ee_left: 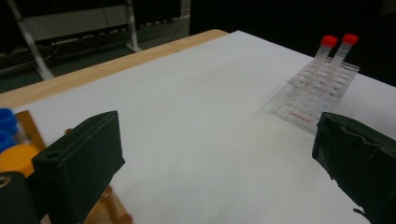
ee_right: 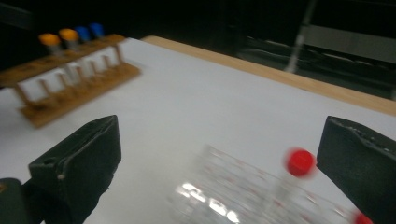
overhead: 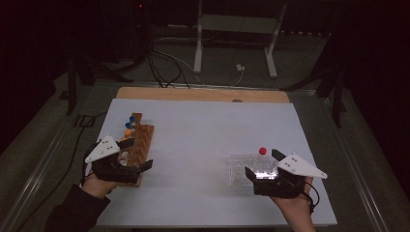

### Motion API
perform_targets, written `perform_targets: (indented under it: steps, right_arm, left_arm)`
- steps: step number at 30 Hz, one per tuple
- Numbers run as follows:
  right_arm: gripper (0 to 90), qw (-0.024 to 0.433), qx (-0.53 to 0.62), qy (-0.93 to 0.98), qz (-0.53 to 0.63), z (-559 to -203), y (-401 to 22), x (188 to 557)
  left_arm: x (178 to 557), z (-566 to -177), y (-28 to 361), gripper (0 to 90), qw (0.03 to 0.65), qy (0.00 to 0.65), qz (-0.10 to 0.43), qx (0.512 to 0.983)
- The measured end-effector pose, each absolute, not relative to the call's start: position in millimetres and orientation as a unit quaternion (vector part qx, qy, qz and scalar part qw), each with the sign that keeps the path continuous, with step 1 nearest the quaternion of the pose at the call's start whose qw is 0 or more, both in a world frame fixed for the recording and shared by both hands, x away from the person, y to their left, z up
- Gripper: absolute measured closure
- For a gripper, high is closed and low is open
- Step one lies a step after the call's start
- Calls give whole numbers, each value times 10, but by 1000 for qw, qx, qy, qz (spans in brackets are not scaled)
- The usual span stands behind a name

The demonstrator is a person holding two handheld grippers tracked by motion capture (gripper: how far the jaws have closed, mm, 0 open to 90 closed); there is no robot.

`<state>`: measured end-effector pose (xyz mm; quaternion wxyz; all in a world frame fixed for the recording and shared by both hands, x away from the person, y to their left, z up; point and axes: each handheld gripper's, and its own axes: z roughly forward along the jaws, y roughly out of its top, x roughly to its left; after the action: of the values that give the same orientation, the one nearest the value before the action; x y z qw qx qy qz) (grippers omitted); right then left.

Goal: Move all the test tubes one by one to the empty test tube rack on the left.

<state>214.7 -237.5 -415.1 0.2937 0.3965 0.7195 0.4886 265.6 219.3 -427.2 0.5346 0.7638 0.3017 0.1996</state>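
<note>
Left gripper [overhead: 138,153] sits at the near left of the table [overhead: 203,125], jaws spread wide, nothing between them. Its jaws straddle the near end of the wooden rack [overhead: 138,145], one jaw on each side. Wooden rack runs near to far; blue-capped tubes [overhead: 131,118] stand at its far end, an orange-capped tube [overhead: 128,131] just nearer. In the left gripper view the blue caps [ee_left: 7,126] and an orange cap [ee_left: 16,156] show at the left edge beside the left jaw, and the open white sheet lies between the jaws.

Right gripper [overhead: 263,162] at the near right, jaws also spread, gripping nothing. It hovers at the near edge of the clear rack [overhead: 241,169], which lies on the sheet well apart from the wooden rack. A red-capped tube [overhead: 262,151] stands at the clear rack's far right side. In the right gripper view the clear rack [ee_right: 224,196] is blurred between the jaws, a red cap [ee_right: 300,162] just beside the right jaw. Left gripper view shows two red caps [ee_left: 338,40] side by side in the clear rack [ee_left: 317,88].
</note>
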Motion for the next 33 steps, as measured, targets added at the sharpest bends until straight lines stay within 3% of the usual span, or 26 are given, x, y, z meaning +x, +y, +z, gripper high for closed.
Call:
perform_targets:
  steps: [12, 17, 26, 33]
  right_arm:
    - [11, 311, 471, 697, 443, -4373, -2796, 2202]
    - [88, 309, 498, 695, 417, -4505, -2918, 2274]
    - [469, 292, 513, 708, 387, -4658, -3001, 2374]
    - [596, 285, 513, 720, 370, -4702, -2981, 2464]
  left_arm:
    - [2617, -4296, 2056, 27, 534, 278, 175, 779]
    - [2614, -4300, 2030, 27, 533, 275, 172, 781]
    - [2615, -4309, 2025, 27, 531, 275, 173, 783]
    - [2617, -4306, 2025, 27, 530, 276, 175, 782]
